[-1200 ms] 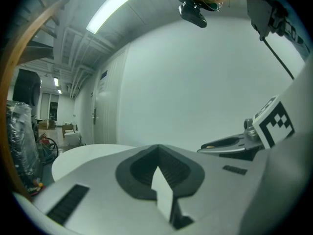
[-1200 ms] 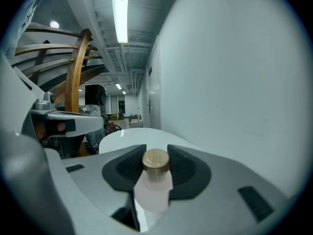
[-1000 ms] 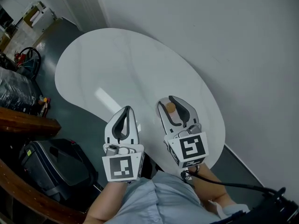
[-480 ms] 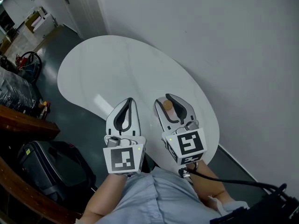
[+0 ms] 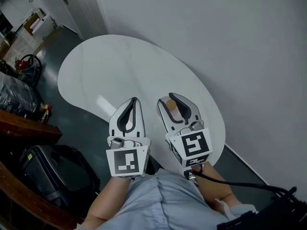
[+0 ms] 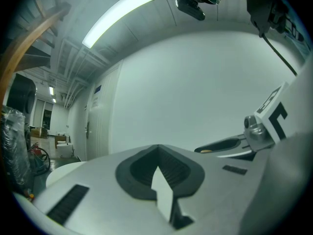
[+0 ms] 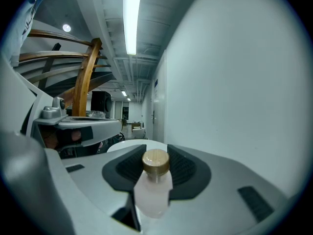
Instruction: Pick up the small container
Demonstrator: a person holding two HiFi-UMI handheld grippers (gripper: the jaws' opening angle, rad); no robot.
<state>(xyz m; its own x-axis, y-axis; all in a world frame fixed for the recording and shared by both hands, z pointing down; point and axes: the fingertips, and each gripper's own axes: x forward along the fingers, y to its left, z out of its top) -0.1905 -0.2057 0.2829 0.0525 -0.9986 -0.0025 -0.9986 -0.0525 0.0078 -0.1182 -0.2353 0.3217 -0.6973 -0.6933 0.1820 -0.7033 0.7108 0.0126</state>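
The small container (image 5: 171,104) is a pale translucent bottle (image 7: 153,192) with a round tan cap (image 7: 156,162). It stands upright between the dark pads of my right gripper (image 5: 171,97), which is shut on it over the near right part of the white table (image 5: 120,66). Whether its base touches the table is hidden. In the right gripper view the right gripper (image 7: 156,149) closes on the bottle's body just below the cap. My left gripper (image 5: 133,101) hangs beside it to the left. The left gripper (image 6: 157,149) is shut with nothing in it.
A pale wall (image 5: 216,42) runs close along the table's far right side. Dark floor (image 5: 72,114) lies off the near left edge, with a black case (image 5: 53,169) and clutter (image 5: 19,75) there. A black cable (image 5: 240,188) trails from the right gripper.
Both grippers have drifted slightly up and left in the head view. The right gripper keeps the same hold on the container; the left stays shut.
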